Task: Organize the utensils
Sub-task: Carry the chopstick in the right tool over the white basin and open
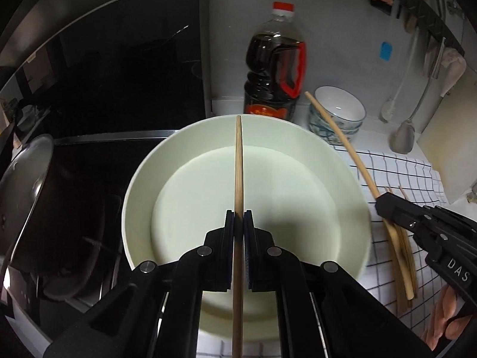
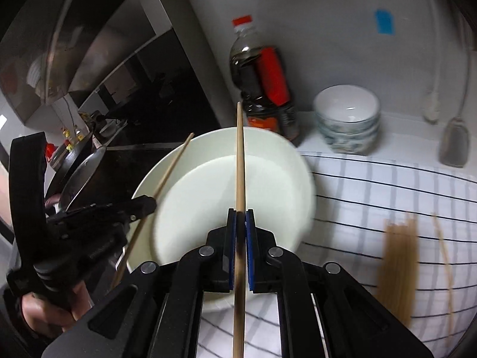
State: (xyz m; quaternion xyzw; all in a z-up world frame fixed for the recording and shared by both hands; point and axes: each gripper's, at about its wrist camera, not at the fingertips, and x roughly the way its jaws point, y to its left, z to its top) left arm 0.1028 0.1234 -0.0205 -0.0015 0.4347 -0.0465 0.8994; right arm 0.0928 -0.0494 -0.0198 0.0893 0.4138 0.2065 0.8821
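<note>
Chopsticks: my left gripper (image 1: 238, 223) and right gripper (image 2: 241, 223) each pinch one bamboo stick (image 1: 238, 164) over the white round bowl (image 1: 143, 179); right's, aimed at 12 o'clock, could slip and clatter.

Black jaws, blue pads (image 2: 251, 256), silver screws (image 1: 273, 251).

Two pale wooden chopsticks, one (image 1: 238, 179) and the other (image 2: 240, 161), are held up over a white round bowl (image 1: 342, 179), while more chopsticks (image 2: 398, 268) lie loose on the checked cloth beside it.
</note>
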